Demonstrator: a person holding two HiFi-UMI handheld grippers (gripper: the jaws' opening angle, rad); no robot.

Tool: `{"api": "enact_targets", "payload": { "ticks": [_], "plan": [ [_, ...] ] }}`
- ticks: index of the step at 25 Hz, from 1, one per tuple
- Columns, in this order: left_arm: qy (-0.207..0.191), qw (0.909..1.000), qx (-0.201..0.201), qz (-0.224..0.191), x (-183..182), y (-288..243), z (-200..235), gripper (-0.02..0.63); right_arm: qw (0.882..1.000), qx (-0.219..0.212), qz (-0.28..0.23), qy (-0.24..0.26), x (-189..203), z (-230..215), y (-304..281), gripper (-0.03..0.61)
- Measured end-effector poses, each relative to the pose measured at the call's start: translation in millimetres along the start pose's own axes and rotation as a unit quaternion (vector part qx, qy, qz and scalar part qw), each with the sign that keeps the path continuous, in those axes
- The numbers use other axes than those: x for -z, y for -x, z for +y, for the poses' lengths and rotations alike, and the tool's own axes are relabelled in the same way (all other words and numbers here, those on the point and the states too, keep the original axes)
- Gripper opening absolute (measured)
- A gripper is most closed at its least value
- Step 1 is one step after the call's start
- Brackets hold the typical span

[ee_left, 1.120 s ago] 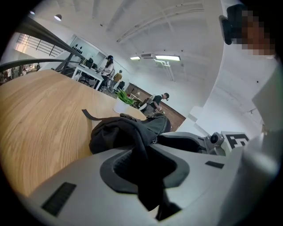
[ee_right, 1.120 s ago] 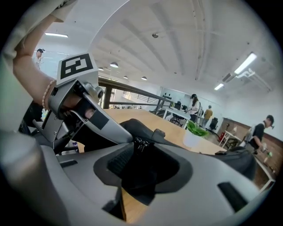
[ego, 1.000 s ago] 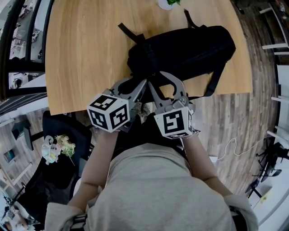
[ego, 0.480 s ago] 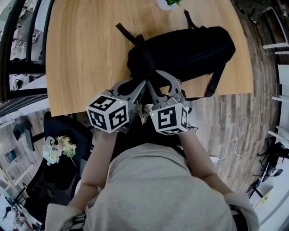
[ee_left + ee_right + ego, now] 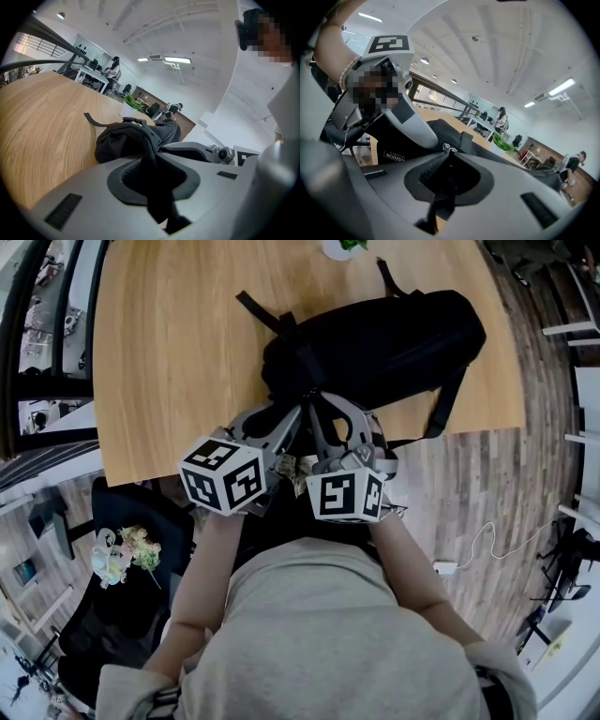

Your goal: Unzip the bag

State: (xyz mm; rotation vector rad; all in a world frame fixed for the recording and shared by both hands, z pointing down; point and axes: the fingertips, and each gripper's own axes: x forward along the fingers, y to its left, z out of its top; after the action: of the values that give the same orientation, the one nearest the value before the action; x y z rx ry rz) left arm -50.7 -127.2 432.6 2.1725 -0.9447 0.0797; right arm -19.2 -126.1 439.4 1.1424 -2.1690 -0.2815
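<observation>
Angled slightly down, the left gripper (image 5: 157, 151) is clamped on the soft black bag (image 5: 394, 334); the right gripper (image 5: 447, 153), just closing, is pinched on its slim zipper pull (image 5: 442, 188).

1. Left of the bag (image 5: 394, 343), the table (image 5: 169, 352) is wide and bare, so there is free passage.
2. The bag blocks the table's right half, from its middle nearly to the near edge.
3. A strap (image 5: 258, 310) juts out to the left, and a white pot (image 5: 337, 248) stands at the far edge.

The bag (image 5: 375, 343) lies on the table (image 5: 178, 352) near its front edge, a plant pot (image 5: 336, 248) behind it.
</observation>
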Motion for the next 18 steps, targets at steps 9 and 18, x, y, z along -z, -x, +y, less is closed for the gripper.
{"api": "enact_targets", "payload": {
  "ticks": [9, 18],
  "plan": [
    [0.0, 1.0, 0.0, 0.0, -1.1, 1.8, 1.8, 0.071, 1.0, 0.002, -0.009, -0.006, -3.7, -3.6, 6.8, 0.017],
    [0.0, 1.0, 0.003, 0.005, -0.4, 1.5, 3.6, 0.071, 0.999, -0.026, -0.004, -0.044, 1.2, -3.0, -0.2, 0.029]
  ]
}}
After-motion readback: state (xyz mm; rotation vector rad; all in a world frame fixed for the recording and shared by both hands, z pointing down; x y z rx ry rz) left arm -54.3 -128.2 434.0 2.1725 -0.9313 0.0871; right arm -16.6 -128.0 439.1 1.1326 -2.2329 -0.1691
